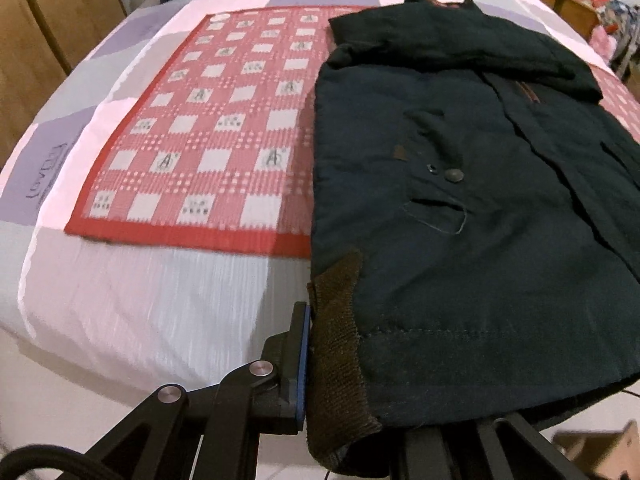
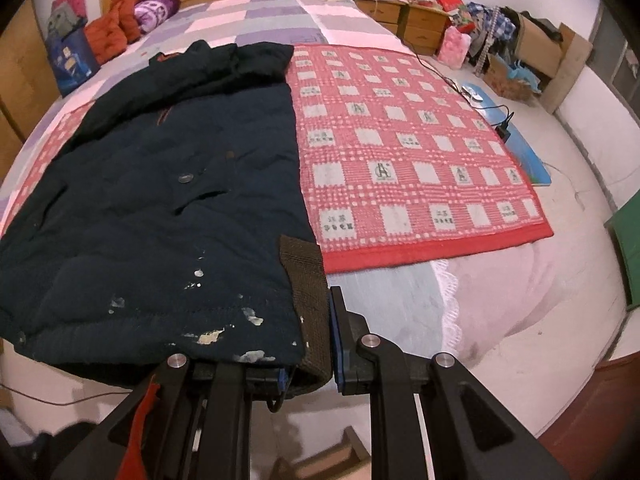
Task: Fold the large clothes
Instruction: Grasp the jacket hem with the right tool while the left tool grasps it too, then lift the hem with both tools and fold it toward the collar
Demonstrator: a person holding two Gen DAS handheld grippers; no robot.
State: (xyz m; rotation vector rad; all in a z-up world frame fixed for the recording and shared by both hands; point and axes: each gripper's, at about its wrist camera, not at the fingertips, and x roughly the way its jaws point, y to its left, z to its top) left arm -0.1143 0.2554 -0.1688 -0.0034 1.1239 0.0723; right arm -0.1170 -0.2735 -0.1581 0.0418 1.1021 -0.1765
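Dark navy padded jacket (image 1: 460, 200) lies front-up along the bed, collar toward the headboard, hem at the near edge of the bed, its body covering one part of a red-and-white checked woven mat (image 1: 208, 120). Both sleeves look folded in across the chest; hard to be sure of the far one.

Left gripper (image 1: 308, 364): closed on the brown ribbed knit cuff band (image 1: 336, 360) at the hem corner on that side; only one blue-padded finger shows, the other is hidden under cloth. Right gripper (image 2: 310, 344): clamped on the matching brown knit band (image 2: 308, 300) at the other hem corner, blue pads pressing either side.

Step in hand, as I judge it: raising the hem to carry it toward the collar for a crosswise fold. To do it well:
- keep both corners level so the hem stays taut and straight between them
- lift high enough that the padded body clears itself, then lay the hem down square to the collar edge
- watch the tucked sleeves; drag could pull them loose
- grip is on the knit band only, which stretches, so move slowly

Writing: mat squares carry a repeated "A"-shaped monogram and rows of small characters, too blurred to read. Faint lettering on the purple bedsheet (image 1: 52, 168) near the left edge of the bed, unreadable. Small brown tab on the jacket chest, no legible text. White flecks mark the hem.
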